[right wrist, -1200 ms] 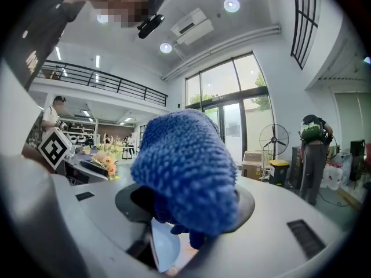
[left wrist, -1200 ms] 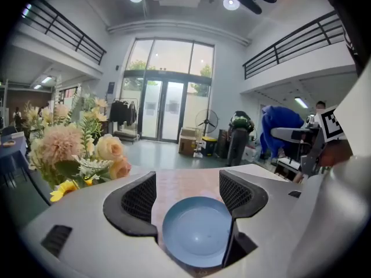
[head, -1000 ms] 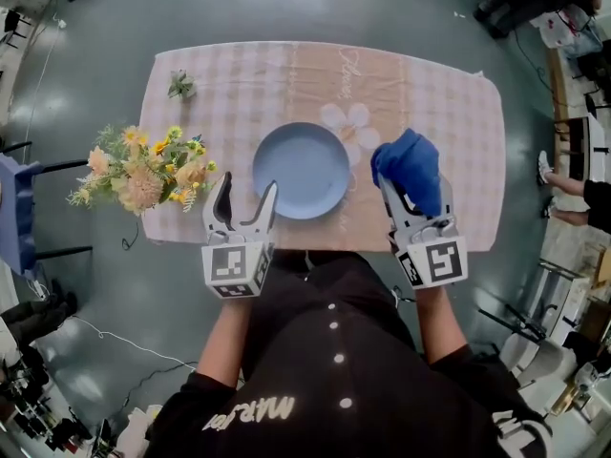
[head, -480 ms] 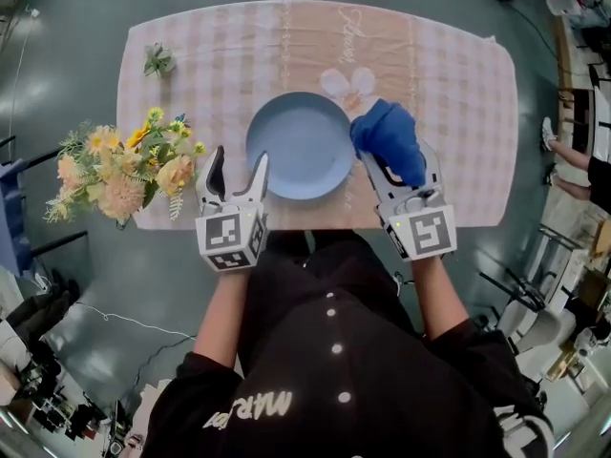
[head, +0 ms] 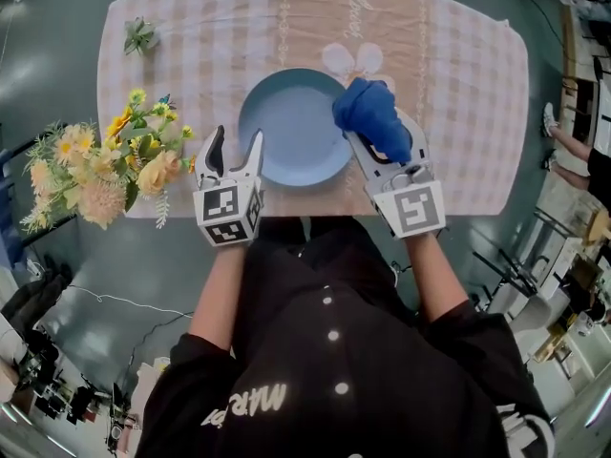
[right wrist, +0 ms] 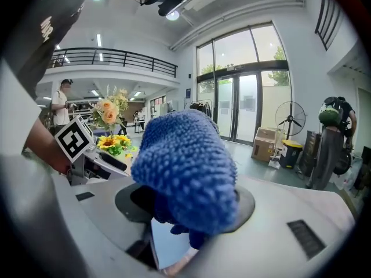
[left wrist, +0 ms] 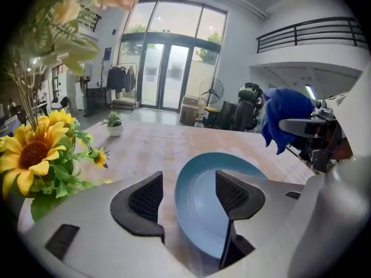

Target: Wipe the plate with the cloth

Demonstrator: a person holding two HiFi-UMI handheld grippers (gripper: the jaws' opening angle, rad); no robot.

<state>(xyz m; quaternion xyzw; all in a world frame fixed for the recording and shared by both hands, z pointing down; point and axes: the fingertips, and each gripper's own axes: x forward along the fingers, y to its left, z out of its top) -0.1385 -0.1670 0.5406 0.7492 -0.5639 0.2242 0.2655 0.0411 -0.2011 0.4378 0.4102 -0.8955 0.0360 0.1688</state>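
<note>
A light blue plate (head: 294, 127) lies on the checked tablecloth near the table's front edge. My left gripper (head: 235, 141) is at its near-left rim. In the left gripper view the plate (left wrist: 200, 213) has its rim between the two pads of that gripper (left wrist: 188, 196). The jaws have just been closing a little, still wide, and no pad visibly presses the rim. My right gripper (head: 377, 134) is shut on a bunched blue cloth (head: 370, 114), which overlaps the plate's right rim. The cloth (right wrist: 185, 167) hides those fingertips, with the plate (right wrist: 168, 245) below.
A bouquet of yellow and peach flowers (head: 105, 165) hangs over the table's left front corner, close to my left gripper. A small potted plant (head: 140, 34) stands at the far left. The tablecloth (head: 458, 84) stretches bare to the right of the plate.
Both grippers have come down and forward to the plate. The left jaws now straddle its near-left rim, and the cloth has shifted left from beside the plate onto its right rim.
</note>
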